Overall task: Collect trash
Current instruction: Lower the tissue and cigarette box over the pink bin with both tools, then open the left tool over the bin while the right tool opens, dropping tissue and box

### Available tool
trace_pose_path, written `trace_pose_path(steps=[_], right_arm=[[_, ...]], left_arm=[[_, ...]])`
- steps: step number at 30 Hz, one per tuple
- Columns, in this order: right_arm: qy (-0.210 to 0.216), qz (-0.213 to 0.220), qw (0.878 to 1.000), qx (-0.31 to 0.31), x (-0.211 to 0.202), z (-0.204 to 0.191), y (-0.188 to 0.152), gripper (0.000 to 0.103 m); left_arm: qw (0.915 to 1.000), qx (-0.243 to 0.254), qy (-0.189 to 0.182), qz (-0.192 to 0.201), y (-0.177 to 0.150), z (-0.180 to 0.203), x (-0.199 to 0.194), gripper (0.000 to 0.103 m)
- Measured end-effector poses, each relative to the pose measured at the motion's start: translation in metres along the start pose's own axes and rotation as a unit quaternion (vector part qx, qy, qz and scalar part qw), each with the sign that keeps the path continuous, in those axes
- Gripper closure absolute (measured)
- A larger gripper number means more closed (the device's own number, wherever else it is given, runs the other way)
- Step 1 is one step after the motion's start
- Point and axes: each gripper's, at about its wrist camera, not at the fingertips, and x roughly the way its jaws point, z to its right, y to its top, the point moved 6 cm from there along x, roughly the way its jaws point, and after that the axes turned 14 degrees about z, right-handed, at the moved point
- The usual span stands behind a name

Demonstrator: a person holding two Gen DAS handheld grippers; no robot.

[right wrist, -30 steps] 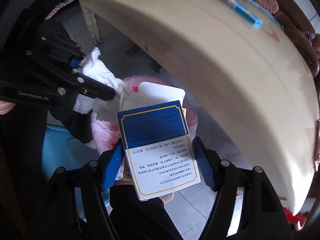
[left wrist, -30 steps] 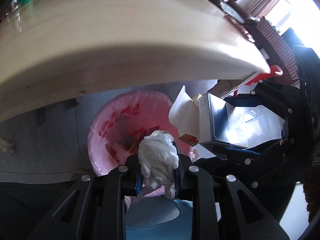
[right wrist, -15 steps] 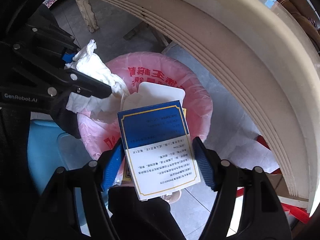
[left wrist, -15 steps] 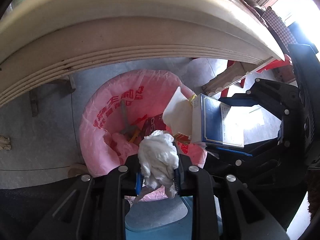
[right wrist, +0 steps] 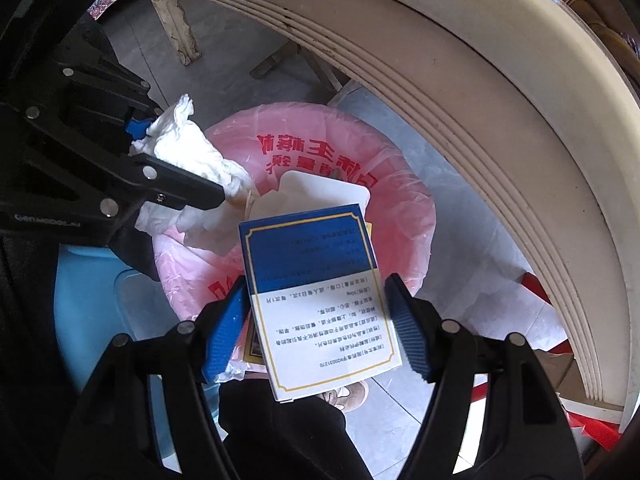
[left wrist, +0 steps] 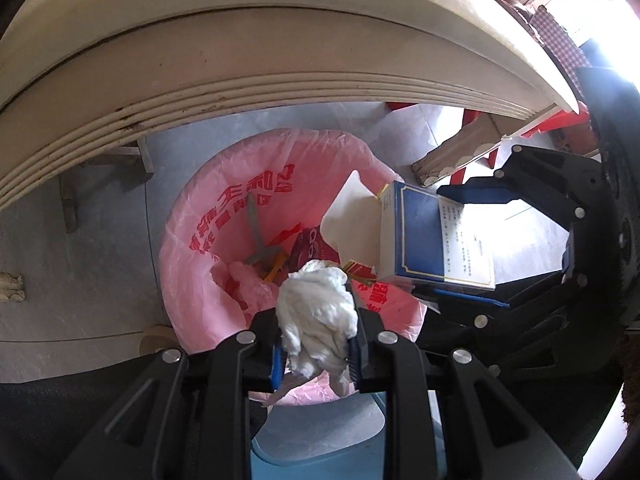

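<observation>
The crumpled white tissue wad [left wrist: 318, 312] is pinched between the left gripper [left wrist: 316, 344] fingers; the blue-and-white printed carton [right wrist: 316, 300] is clamped between the right gripper [right wrist: 316, 320] fingers. Both have descended from counter [left wrist: 240, 48] level to just above the pink-lined round trash bin [left wrist: 192, 248], carton at the wad's 2 o'clock. Release is judged next.

Crumpled white tissue [left wrist: 318, 312] and blue-white box [right wrist: 316, 296] — above pink-lined bin [left wrist: 208, 240].

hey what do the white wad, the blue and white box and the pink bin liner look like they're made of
White wad: soft tissue paper, matte, crumpled into folds. Blue and white box: thin cardboard, smooth and slightly glossy, with crisp edges and printed text. Pink liner: thin plastic film, translucent, wrinkled and shiny, with red print.
</observation>
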Motion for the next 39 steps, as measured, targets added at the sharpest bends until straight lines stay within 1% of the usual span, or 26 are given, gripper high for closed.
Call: trace_pose_path(steps=[10, 18, 23, 25, 26, 27, 28, 29, 30, 31, 39], right_arm=[[0.003, -0.005, 1.000, 0.009, 0.005, 0.006, -0.001, 0.035], [0.004, -0.007, 1.000, 0.012, 0.008, 0.010, -0.001, 0.035], [0.011, -0.008, 1.000, 0.014, 0.011, 0.011, -0.001, 0.035], [0.011, -0.010, 1.000, 0.013, 0.014, 0.011, 0.000, 0.035], [0.013, -0.009, 1.000, 0.014, 0.014, 0.010, 0.001, 0.035], [0.018, -0.005, 1.000, 0.017, 0.014, 0.010, 0.003, 0.035], [0.020, -0.002, 1.000, 0.019, 0.013, 0.010, 0.005, 0.035], [0.023, 0.001, 1.000, 0.021, 0.012, 0.010, 0.007, 0.030], [0.023, 0.004, 1.000, 0.021, 0.011, 0.010, 0.008, 0.026], [0.019, 0.009, 1.000, 0.021, 0.009, 0.011, 0.010, 0.023], [0.021, 0.007, 0.999, 0.024, 0.009, 0.012, 0.008, 0.023]], left_arm=[[1.0000, -0.004, -0.002, -0.008, 0.000, 0.000, 0.008, 0.079], [0.9998, -0.010, 0.003, -0.015, 0.000, -0.005, 0.013, 0.079], [0.9997, -0.010, 0.000, -0.020, -0.001, -0.004, 0.017, 0.079], [0.9997, -0.005, 0.007, -0.023, -0.002, -0.004, 0.021, 0.079], [0.9996, -0.005, 0.007, -0.028, -0.003, -0.005, 0.024, 0.077], [0.9994, -0.007, 0.003, -0.035, -0.004, -0.005, 0.027, 0.071], [0.9992, -0.013, 0.000, -0.038, -0.004, -0.006, 0.029, 0.068], [0.9991, -0.015, 0.003, -0.040, -0.004, -0.008, 0.030, 0.059], [0.9988, -0.017, 0.006, -0.045, -0.004, -0.009, 0.031, 0.044], [0.9988, -0.020, 0.006, -0.045, -0.004, -0.010, 0.032, 0.039], [0.9993, -0.012, 0.014, -0.034, -0.002, -0.012, 0.027, 0.038]])
